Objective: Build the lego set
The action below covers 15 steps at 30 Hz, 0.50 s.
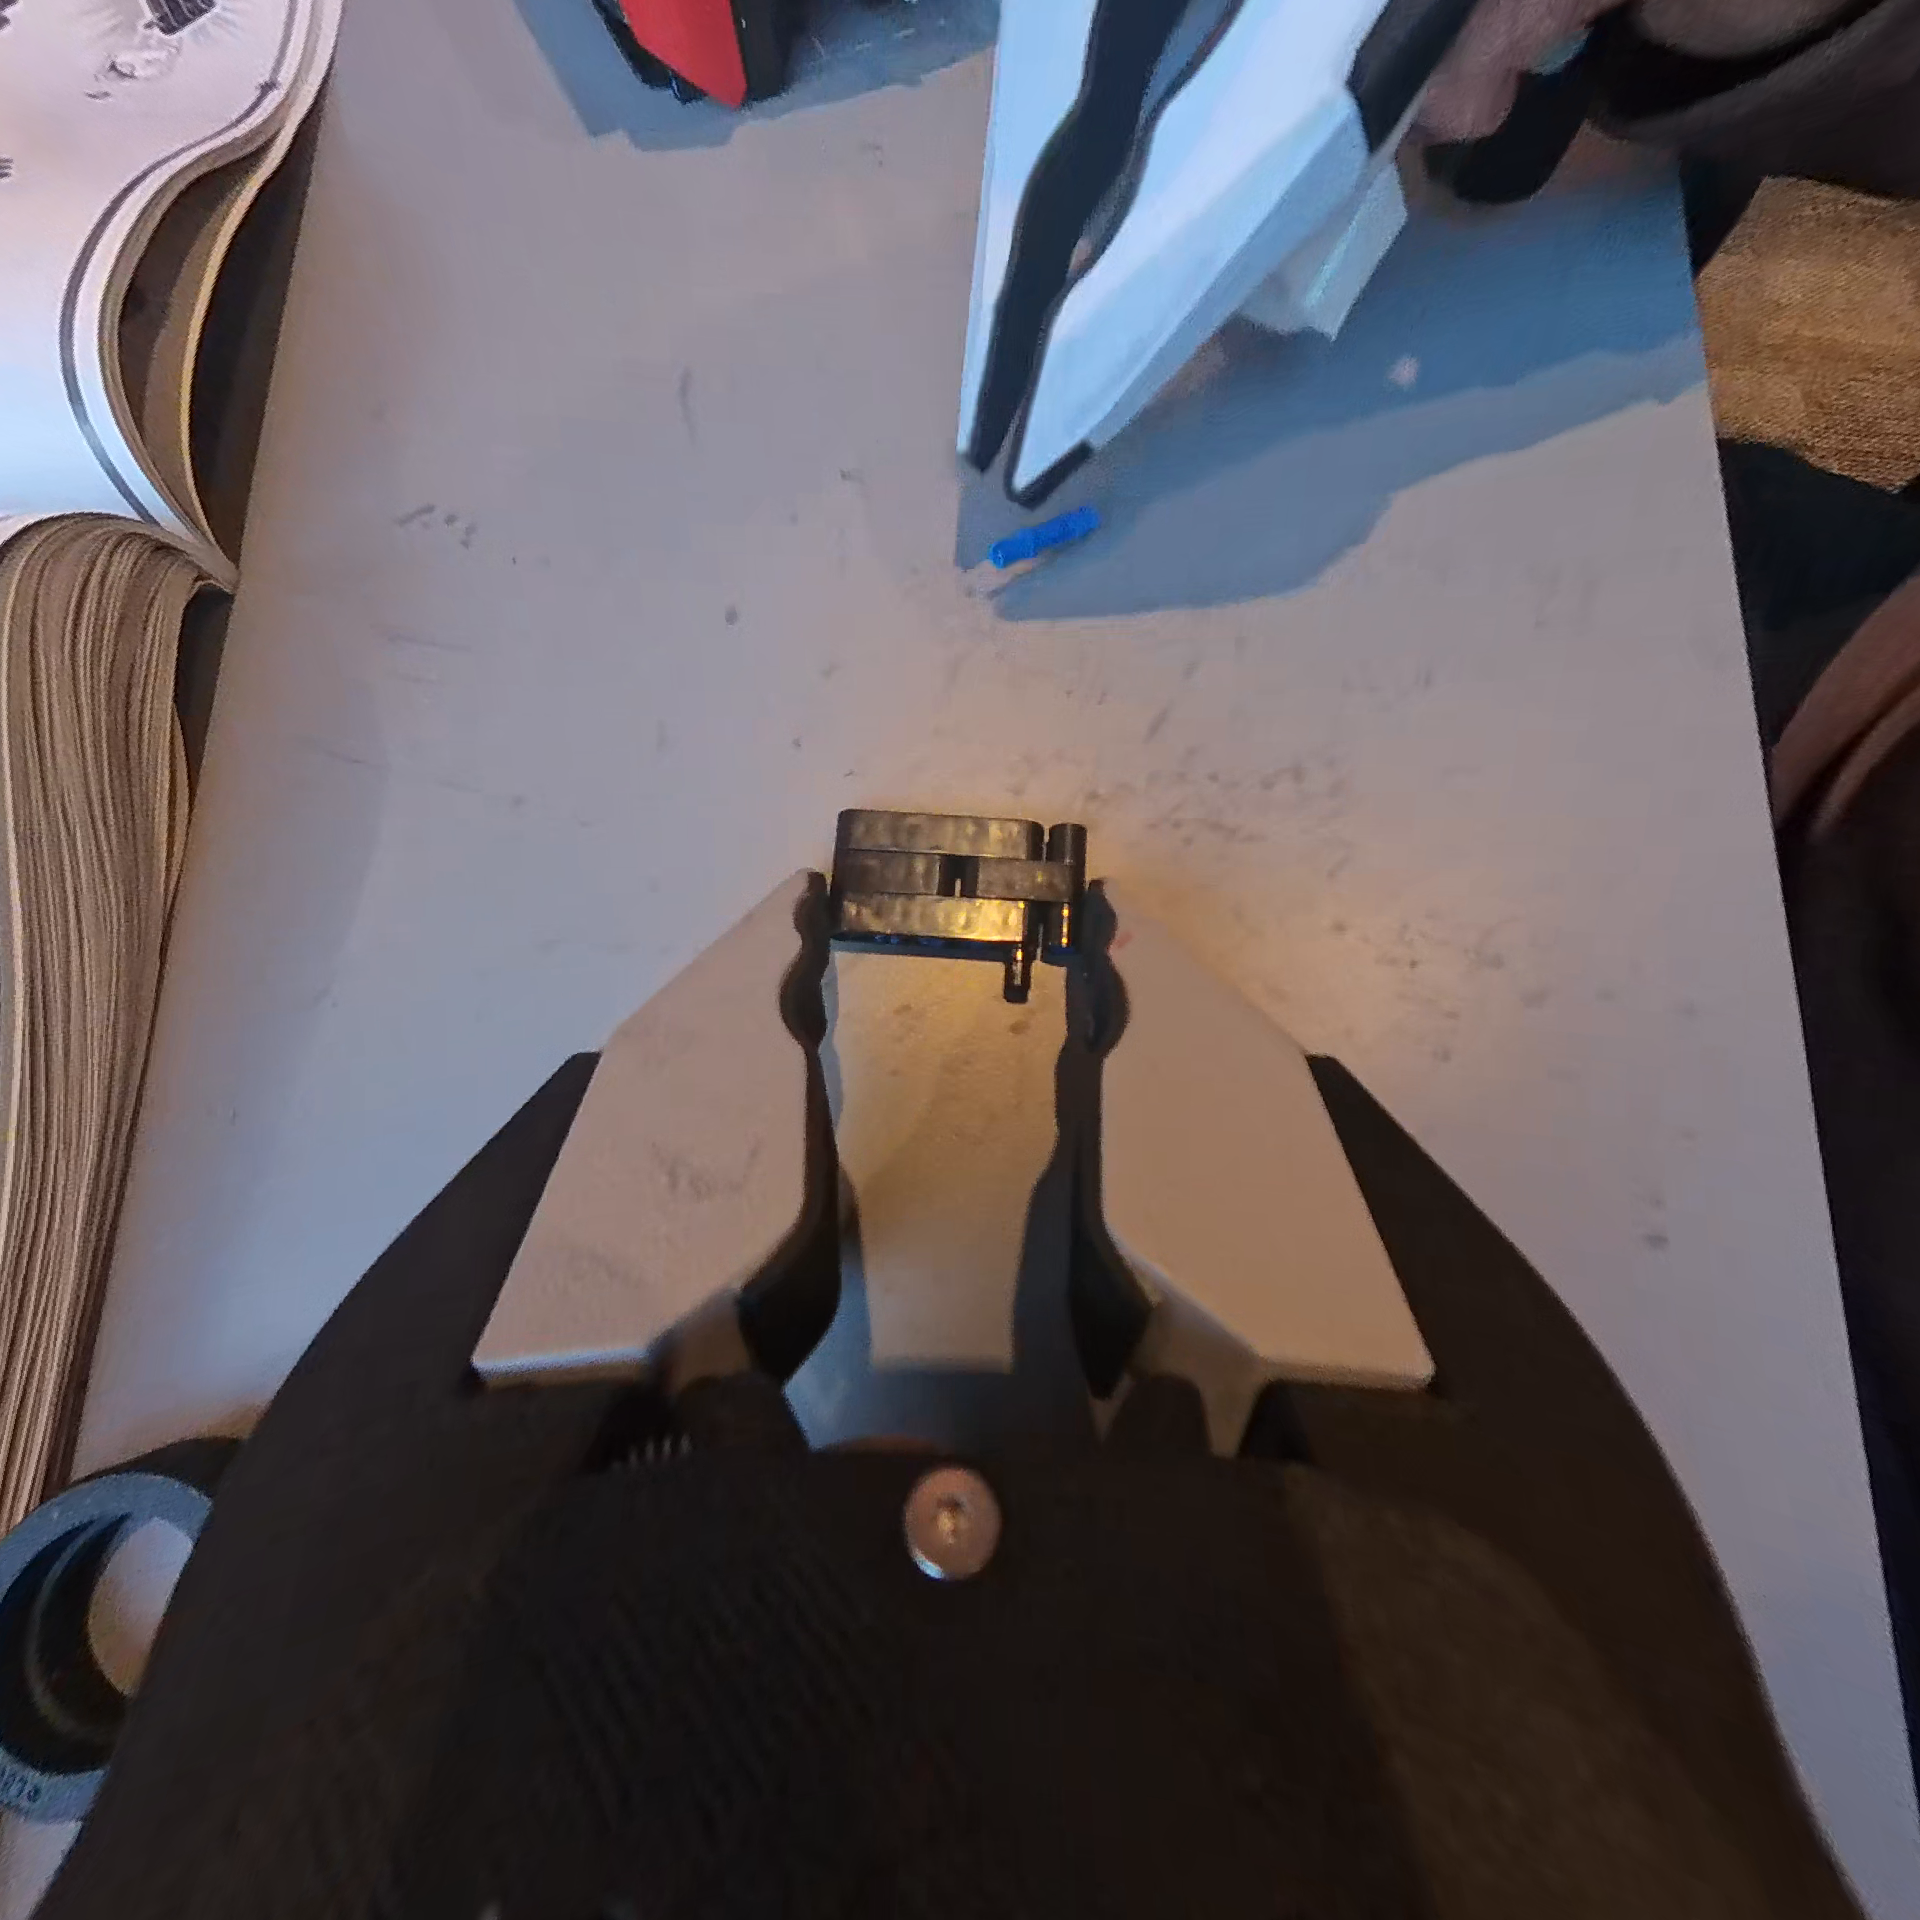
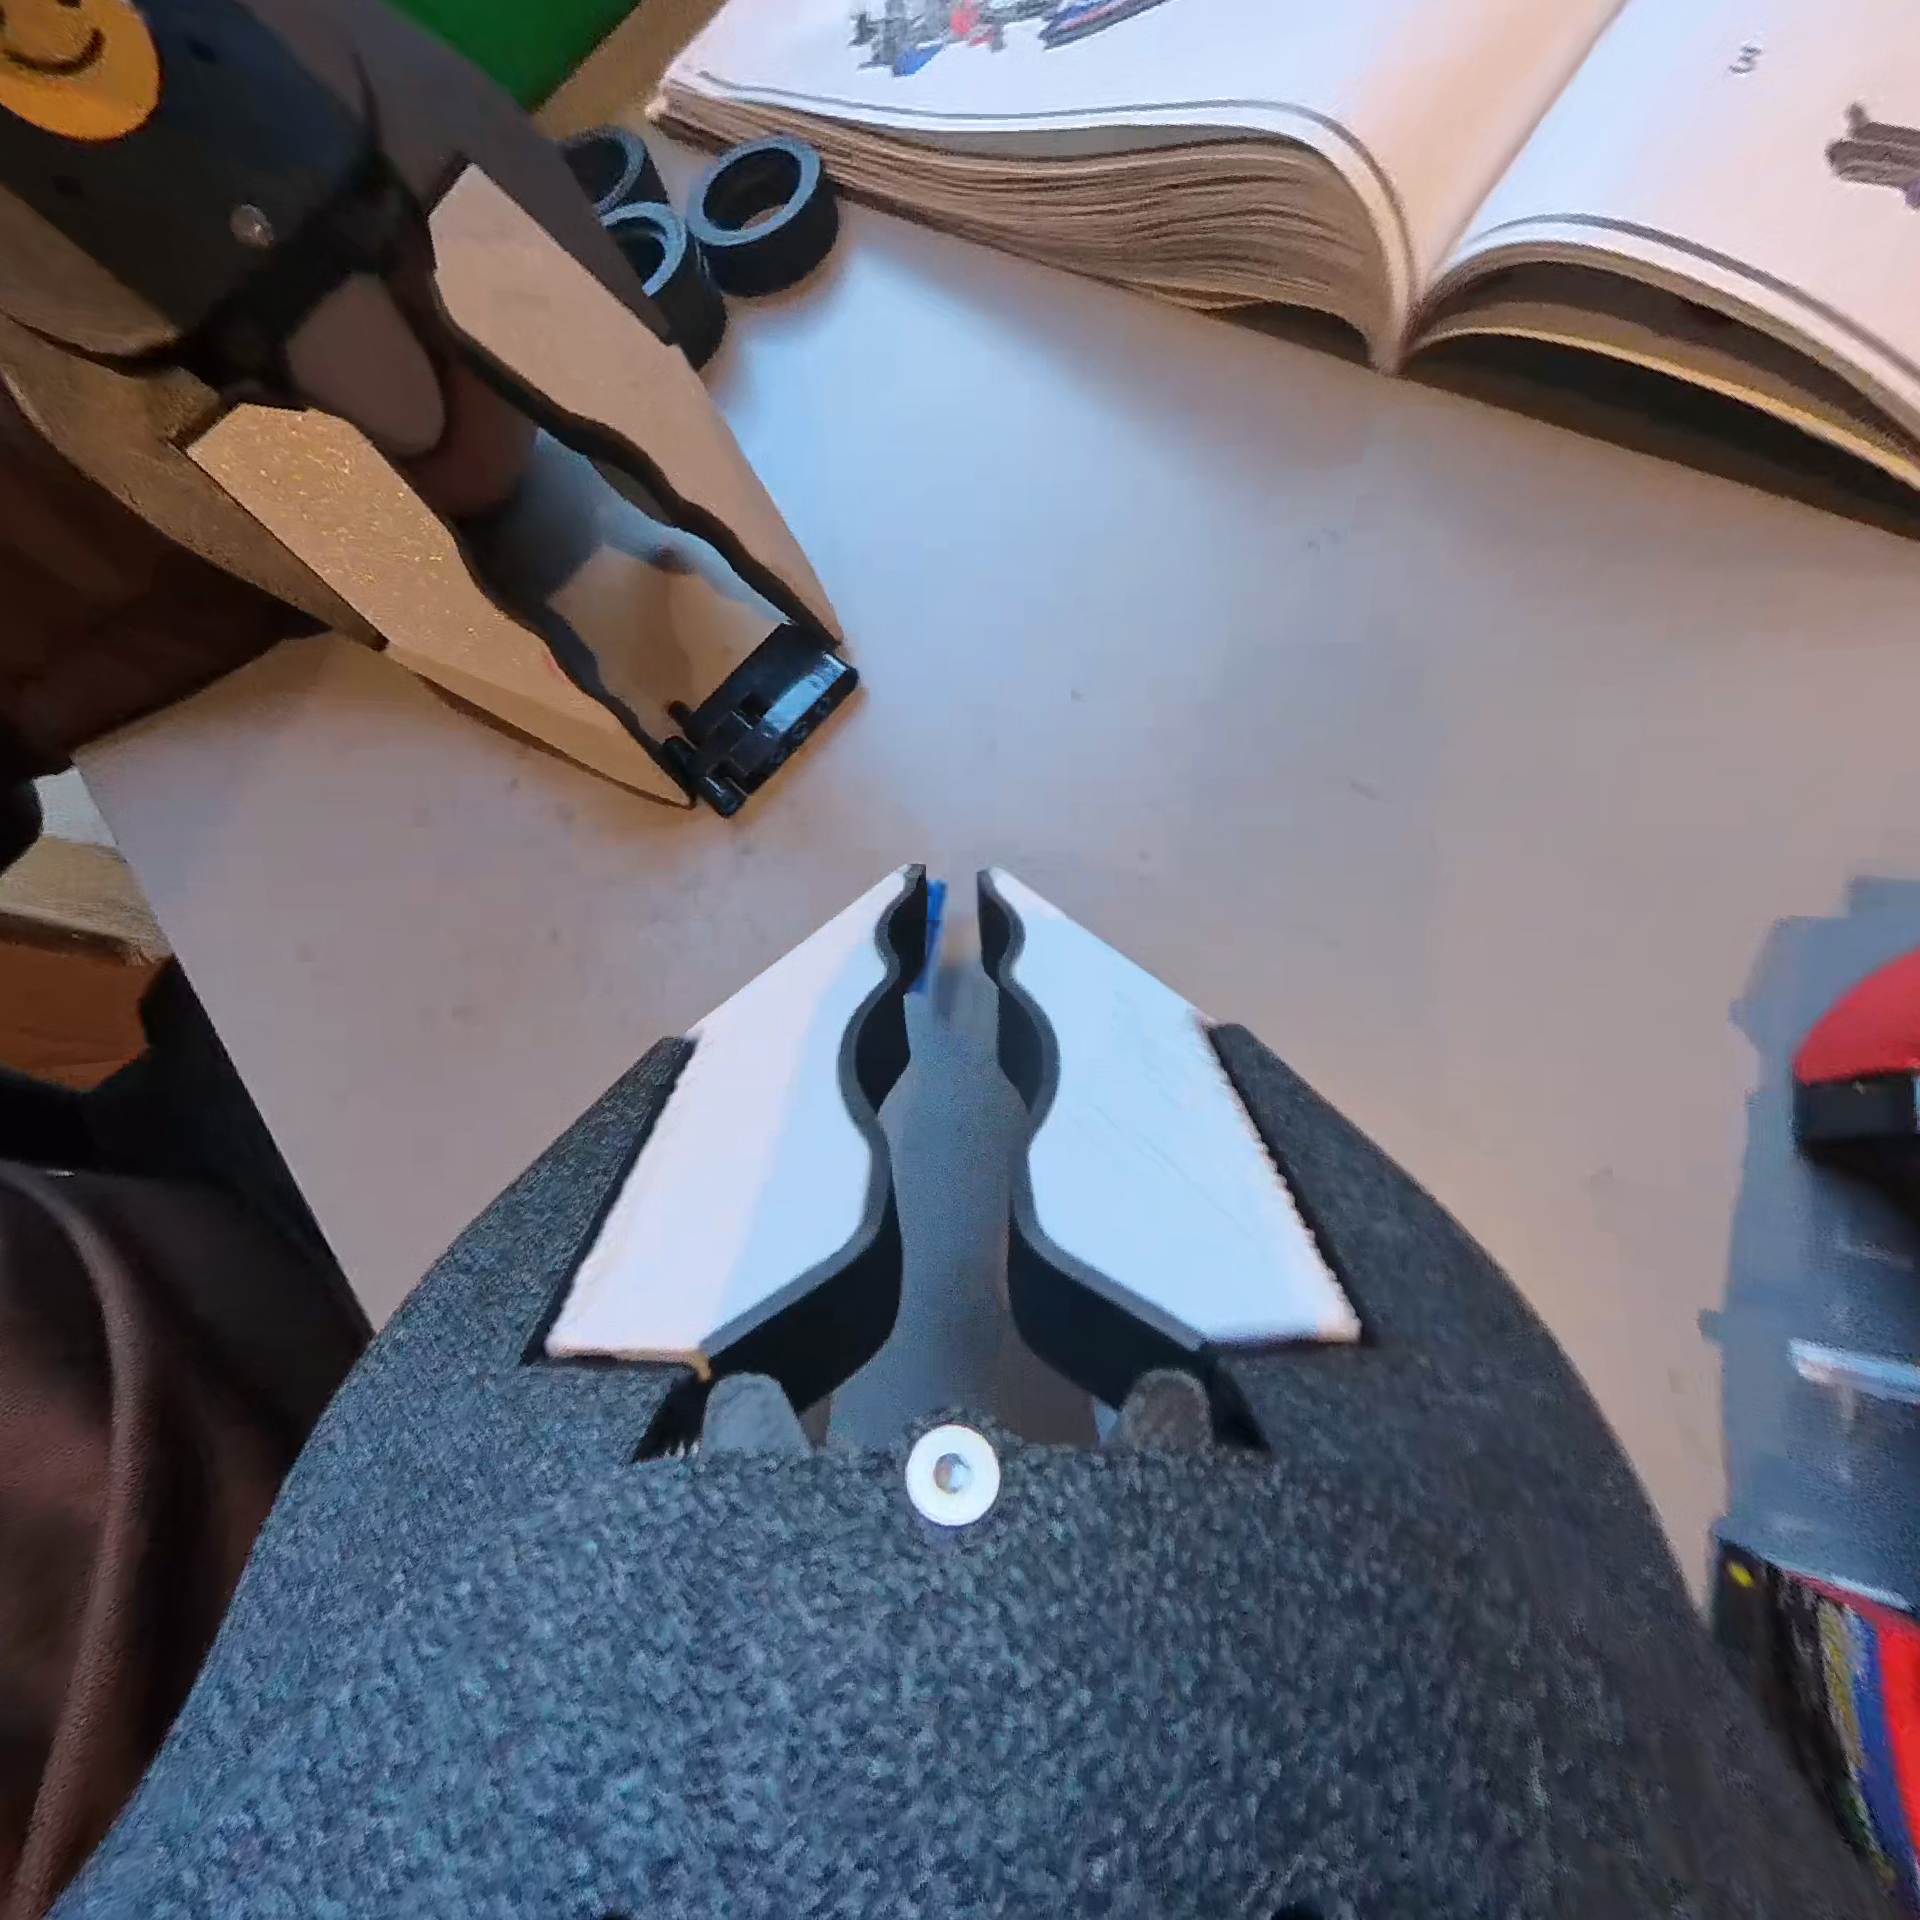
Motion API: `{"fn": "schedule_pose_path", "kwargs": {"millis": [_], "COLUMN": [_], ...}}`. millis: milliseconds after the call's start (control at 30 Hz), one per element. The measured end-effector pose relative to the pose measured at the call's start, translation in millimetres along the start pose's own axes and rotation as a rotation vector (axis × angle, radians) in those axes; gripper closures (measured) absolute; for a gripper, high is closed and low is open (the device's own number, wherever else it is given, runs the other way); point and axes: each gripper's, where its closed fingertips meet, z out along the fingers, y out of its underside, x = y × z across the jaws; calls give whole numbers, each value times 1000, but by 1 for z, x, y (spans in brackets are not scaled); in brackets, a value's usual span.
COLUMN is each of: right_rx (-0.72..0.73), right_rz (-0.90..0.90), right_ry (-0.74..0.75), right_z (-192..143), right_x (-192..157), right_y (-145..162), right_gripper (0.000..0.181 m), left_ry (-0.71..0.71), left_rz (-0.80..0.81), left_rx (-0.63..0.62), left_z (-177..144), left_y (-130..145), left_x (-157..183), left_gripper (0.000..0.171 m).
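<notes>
My left gripper (image 1: 956, 914) is shut on a small black lego assembly (image 1: 951, 883) made of stacked beams with pins, and holds it crosswise between its tips just over the white table (image 1: 582, 582). It also shows in the right wrist view (image 2: 753, 717), with the assembly (image 2: 774, 717). A small blue pin (image 1: 1044, 535) lies on the table right at the tips of my right gripper (image 1: 1013, 473). In the right wrist view the right gripper (image 2: 951, 883) stands narrowly open, with the blue pin (image 2: 935, 909) showing in the gap, beside the left finger.
An open instruction book (image 2: 1351, 156) lies along the table's far side and shows at the left in the left wrist view (image 1: 104, 312). Black tyres (image 2: 758, 208) sit by the book. A red and black part (image 2: 1860, 1049) lies at the right, near a box of parts (image 2: 1849, 1683).
</notes>
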Motion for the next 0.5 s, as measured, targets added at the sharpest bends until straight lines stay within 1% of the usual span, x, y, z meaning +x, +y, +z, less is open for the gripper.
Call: {"fn": "schedule_pose_path", "kwargs": {"millis": [100, 200, 267, 367, 500], "right_rx": [22, 22, -8, -60, -64], "right_rz": [58, 82, 60, 4, -4], "right_ry": [-34, -95, -122, -123, -148], "right_z": [-6, -8, -7, -2, -1], "right_x": [6, 1, -5, -9, -13], "right_y": [6, 13, 19, 27, 27], "right_gripper": [169, 168, 168, 168, 169], "left_ry": [14, 55, 74, 92, 111], "left_rz": [13, 45, 60, 45, 22], "left_rx": [0, 0, -1, 3, 8], "left_z": [0, -1, -2, -3, -3], "left_y": [0, 1, 2, 1, 1], "left_x": [3, 10, 13, 12, 11], "left_gripper": [125, 125, 125, 126, 126]}}
